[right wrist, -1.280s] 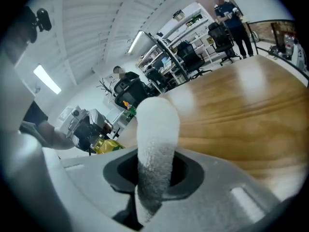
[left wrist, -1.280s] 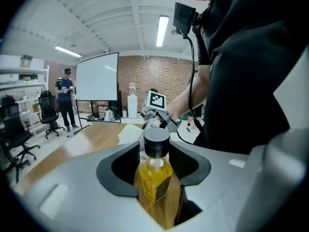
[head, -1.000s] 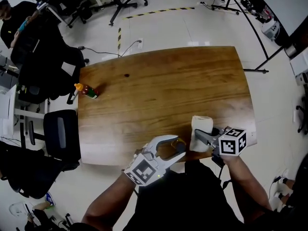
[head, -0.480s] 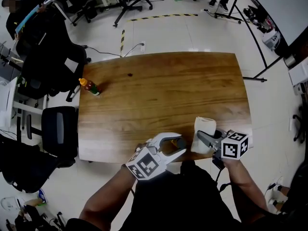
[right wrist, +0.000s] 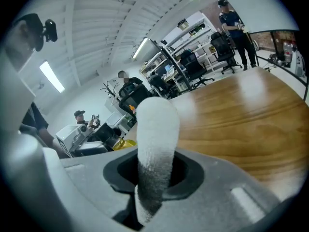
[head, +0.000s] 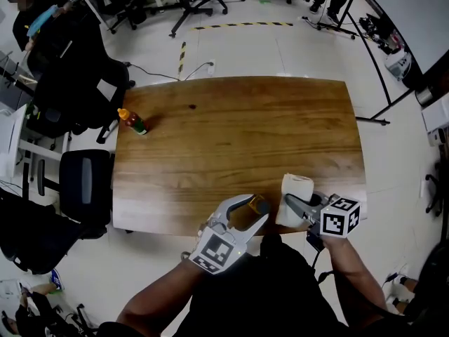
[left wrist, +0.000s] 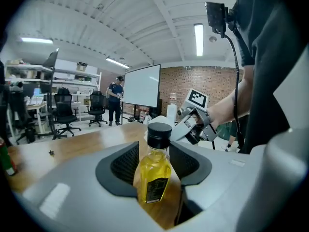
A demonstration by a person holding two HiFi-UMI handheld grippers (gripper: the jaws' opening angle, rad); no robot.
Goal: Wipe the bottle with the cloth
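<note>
A small bottle of yellow oil with a black cap stands at the table's near edge, between the jaws of my left gripper. In the left gripper view the bottle is upright between the dark pads, which sit close to its sides; the jaws are opening. To its right, my right gripper is shut on a rolled white cloth. The right gripper view shows the cloth pinched low down and standing up out of the jaws.
The wooden table runs away from me. A red sauce bottle with an orange cap stands at its far left corner. Black office chairs crowd the left side. People stand in the background.
The left jaws narrowed round the oil bottle and have widened again. The right gripper and cloth have hardly moved. The view has shifted slightly.
</note>
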